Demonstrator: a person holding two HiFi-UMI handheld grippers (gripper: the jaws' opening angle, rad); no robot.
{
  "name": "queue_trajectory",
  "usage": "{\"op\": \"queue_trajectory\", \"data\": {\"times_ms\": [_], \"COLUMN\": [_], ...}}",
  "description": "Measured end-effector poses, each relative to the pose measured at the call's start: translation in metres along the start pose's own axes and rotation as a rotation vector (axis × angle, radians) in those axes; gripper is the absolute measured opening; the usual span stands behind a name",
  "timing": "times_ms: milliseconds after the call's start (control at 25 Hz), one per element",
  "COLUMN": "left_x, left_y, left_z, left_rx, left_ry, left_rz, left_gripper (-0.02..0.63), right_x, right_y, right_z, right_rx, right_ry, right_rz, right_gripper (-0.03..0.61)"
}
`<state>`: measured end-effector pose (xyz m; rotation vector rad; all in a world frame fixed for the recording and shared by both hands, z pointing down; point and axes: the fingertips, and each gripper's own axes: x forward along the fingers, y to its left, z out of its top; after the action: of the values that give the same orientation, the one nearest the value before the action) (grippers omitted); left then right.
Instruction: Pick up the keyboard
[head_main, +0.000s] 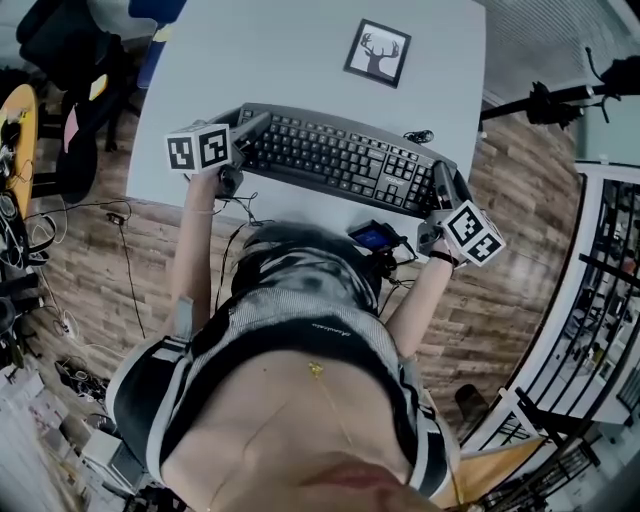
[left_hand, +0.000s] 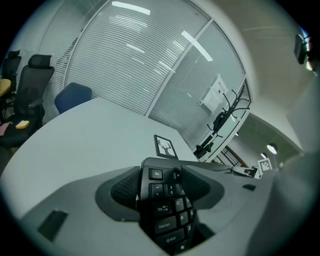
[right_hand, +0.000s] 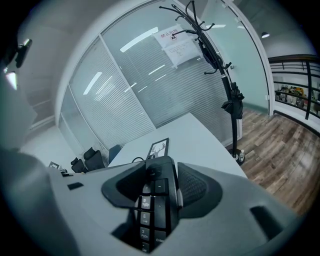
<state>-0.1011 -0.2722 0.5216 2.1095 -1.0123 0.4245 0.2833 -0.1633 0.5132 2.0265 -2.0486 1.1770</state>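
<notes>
A black keyboard (head_main: 340, 158) hangs above the white table (head_main: 250, 60), held at both ends. My left gripper (head_main: 248, 135) is shut on its left end; in the left gripper view the Esc-key corner (left_hand: 162, 200) sits clamped between the two dark pads (left_hand: 125, 189). My right gripper (head_main: 443, 185) is shut on the number-pad end, which shows edge-on (right_hand: 155, 200) between the pads (right_hand: 192, 186) in the right gripper view. The keyboard's cable (head_main: 420, 135) trails off its far edge.
A framed deer picture (head_main: 378, 52) lies on the table beyond the keyboard. Office chairs (head_main: 70, 60) stand at the left, a coat stand (right_hand: 225, 85) and a railing at the right. A small device with a lit screen (head_main: 375, 238) hangs on the person's chest.
</notes>
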Motion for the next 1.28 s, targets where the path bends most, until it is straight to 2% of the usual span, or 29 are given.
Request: {"op": "queue_trajectory", "data": {"times_ms": [240, 400, 600, 880, 1120, 1280], "left_x": [-0.012, -0.023, -0.032, -0.035, -0.042, -0.042], "left_y": [-0.007, -0.009, -0.014, -0.016, -0.014, -0.013], "left_z": [0.012, 0.026, 0.036, 0.037, 0.043, 0.041], "left_rx": [0.001, 0.028, 0.034, 0.029, 0.045, 0.036], "left_ry": [-0.019, -0.040, -0.053, -0.073, -0.085, -0.079], "left_rz": [-0.023, 0.006, 0.005, -0.011, 0.030, 0.020], "left_gripper": [0.233, 0.232, 0.232, 0.232, 0.232, 0.232], "right_x": [-0.008, -0.012, -0.017, -0.021, -0.021, -0.021], "right_y": [0.015, 0.021, 0.030, 0.035, 0.037, 0.038], "right_z": [0.014, 0.017, 0.023, 0.030, 0.031, 0.031], "right_rx": [-0.007, -0.007, -0.007, -0.025, -0.030, -0.032], "right_ry": [-0.022, -0.033, -0.047, -0.059, -0.060, -0.056], "right_rz": [0.018, 0.024, 0.030, 0.035, 0.038, 0.040], "right_gripper": [0.196, 0.196, 0.195, 0.192, 0.192, 0.192]}}
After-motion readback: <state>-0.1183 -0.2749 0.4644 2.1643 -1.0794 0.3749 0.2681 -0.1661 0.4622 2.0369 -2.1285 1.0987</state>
